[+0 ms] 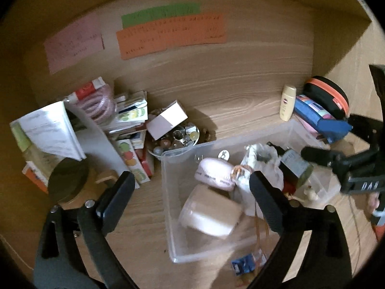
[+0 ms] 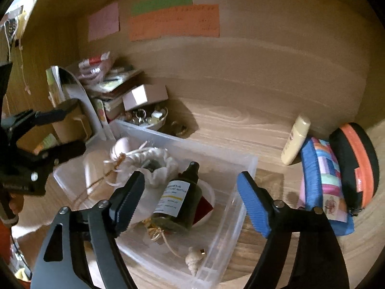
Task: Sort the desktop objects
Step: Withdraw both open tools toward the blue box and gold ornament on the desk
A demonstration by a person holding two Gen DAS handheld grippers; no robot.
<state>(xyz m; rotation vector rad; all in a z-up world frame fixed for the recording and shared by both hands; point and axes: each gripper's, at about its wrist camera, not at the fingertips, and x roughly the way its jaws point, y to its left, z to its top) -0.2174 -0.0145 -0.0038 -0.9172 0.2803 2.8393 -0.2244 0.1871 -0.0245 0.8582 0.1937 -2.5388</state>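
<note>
A clear plastic bin sits on the wooden desk. It holds a pink round case, a beige jar, a white drawstring pouch, a dark spray bottle and a small shell. My left gripper is open and empty above the bin's left half; it also shows in the right wrist view. My right gripper is open and empty over the bottle; it also shows in the left wrist view.
At the back left are stacked boxes and booklets, a bowl of beads with a white box and a dark-lidded jar. At the right are a cream bottle, a blue pouch and a black-orange case.
</note>
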